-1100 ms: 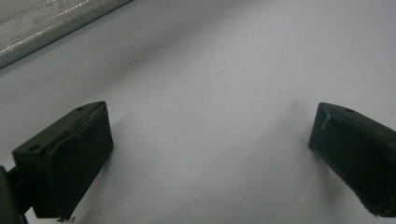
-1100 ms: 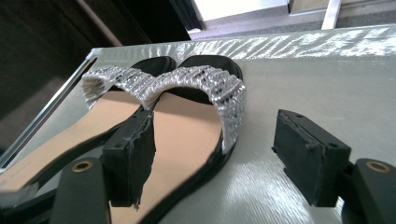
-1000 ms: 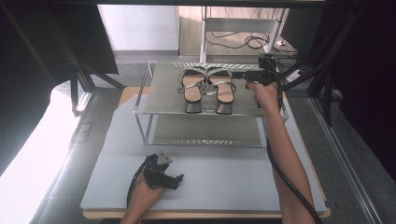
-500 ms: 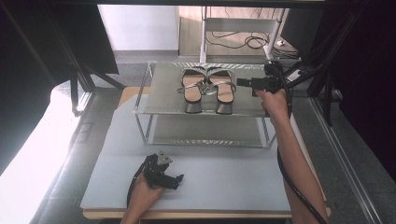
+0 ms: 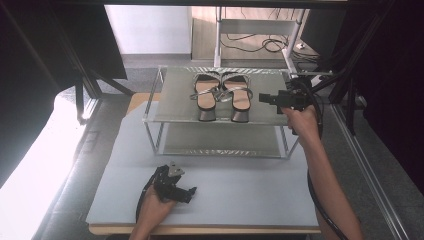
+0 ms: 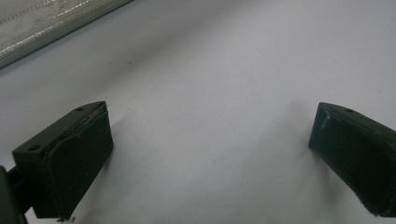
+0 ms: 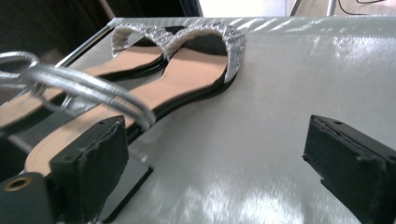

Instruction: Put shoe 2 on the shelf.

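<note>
A pair of tan, silver-strapped heeled sandals (image 5: 239,97) stands side by side on the top tier of a silvery shelf rack (image 5: 175,95). My right gripper (image 5: 263,98) hovers just right of the pair, pointing left at it. Its jaws have just been opening. In the right gripper view the right gripper (image 7: 215,158) is open over the bare shelf top (image 7: 303,70), with the nearer sandal (image 7: 187,70) beside its left jaw. My left gripper (image 5: 191,191) rests near the table's front. In its own view the left gripper (image 6: 210,154) stands open over the grey mat (image 6: 210,70).
The rack's lower tier (image 5: 220,145) is bare. The grey mat (image 5: 250,190) covers the table in front of the rack. Dark frame posts (image 5: 80,95) stand at both sides. Cables (image 5: 260,45) lie on the floor beyond the table.
My right gripper has drawn back to the right along the top shelf, away from the sandals, which stay in place. The left hand has not moved.
</note>
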`<state>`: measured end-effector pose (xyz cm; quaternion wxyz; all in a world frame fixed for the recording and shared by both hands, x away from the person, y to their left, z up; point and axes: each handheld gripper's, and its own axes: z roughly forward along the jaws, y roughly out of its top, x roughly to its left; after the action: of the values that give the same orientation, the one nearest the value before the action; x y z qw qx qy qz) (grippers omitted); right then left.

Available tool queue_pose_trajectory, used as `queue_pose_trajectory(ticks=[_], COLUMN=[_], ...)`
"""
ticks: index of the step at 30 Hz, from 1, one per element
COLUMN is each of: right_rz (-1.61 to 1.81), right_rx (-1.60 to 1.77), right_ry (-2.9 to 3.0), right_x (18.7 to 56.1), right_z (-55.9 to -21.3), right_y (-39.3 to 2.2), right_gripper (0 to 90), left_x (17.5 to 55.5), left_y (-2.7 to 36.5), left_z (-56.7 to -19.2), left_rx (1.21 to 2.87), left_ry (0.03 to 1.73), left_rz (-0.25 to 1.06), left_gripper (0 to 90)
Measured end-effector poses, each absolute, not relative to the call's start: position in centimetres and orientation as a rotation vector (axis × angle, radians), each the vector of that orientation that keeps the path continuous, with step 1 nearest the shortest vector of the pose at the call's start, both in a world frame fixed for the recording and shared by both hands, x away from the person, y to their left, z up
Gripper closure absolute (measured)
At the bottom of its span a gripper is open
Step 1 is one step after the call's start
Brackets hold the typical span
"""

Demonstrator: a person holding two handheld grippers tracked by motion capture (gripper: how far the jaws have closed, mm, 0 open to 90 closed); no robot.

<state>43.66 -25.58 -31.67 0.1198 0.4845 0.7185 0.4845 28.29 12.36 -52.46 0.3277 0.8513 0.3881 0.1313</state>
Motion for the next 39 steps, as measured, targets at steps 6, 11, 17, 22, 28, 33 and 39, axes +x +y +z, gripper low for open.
queue_pose_trajectory(ticks=[6, 11, 17, 22, 28, 33, 39], right_rz=[1.412, 1.417, 1.43, 1.419, 1.425, 1.436, 1.422], right_rx=[1.378, 1.343, 1.286, 1.214, 1.153, 1.138, 1.129], right_ry=[2.132, 2.157, 2.197, 2.239, 2.261, 2.269, 2.281], right_x=[41.9, 40.1, 37.7, 35.7, 33.6, 32.3, 31.1], right_z=[-31.8, -31.9, -32.3, -32.7, -33.3, -34.4, -36.7], right_y=[-25.6, -25.5, -25.4, -25.1, -25.3, -25.7, -26.2], right_gripper=[0.8, 0.0, 0.0, 0.0, 0.0, 0.0, 0.0], left_x=[28.3, 28.3, 28.3, 28.3, 28.3, 28.3, 28.3], left_y=[12.4, 12.4, 12.4, 12.4, 12.4, 12.4, 12.4], left_z=[-52.5, -52.5, -52.5, -52.5, -52.5, -52.5, -52.5], left_rx=[2.228, 2.229, 2.229, 2.229, 2.23, 2.229, 2.228], left_ry=[1.016, 1.016, 1.016, 1.016, 1.016, 1.016, 1.019], left_rz=[0.344, 0.345, 0.347, 0.347, 0.347, 0.347, 0.346], left_gripper=[0.0, 0.0, 0.0, 0.0, 0.0, 0.0, 0.0])
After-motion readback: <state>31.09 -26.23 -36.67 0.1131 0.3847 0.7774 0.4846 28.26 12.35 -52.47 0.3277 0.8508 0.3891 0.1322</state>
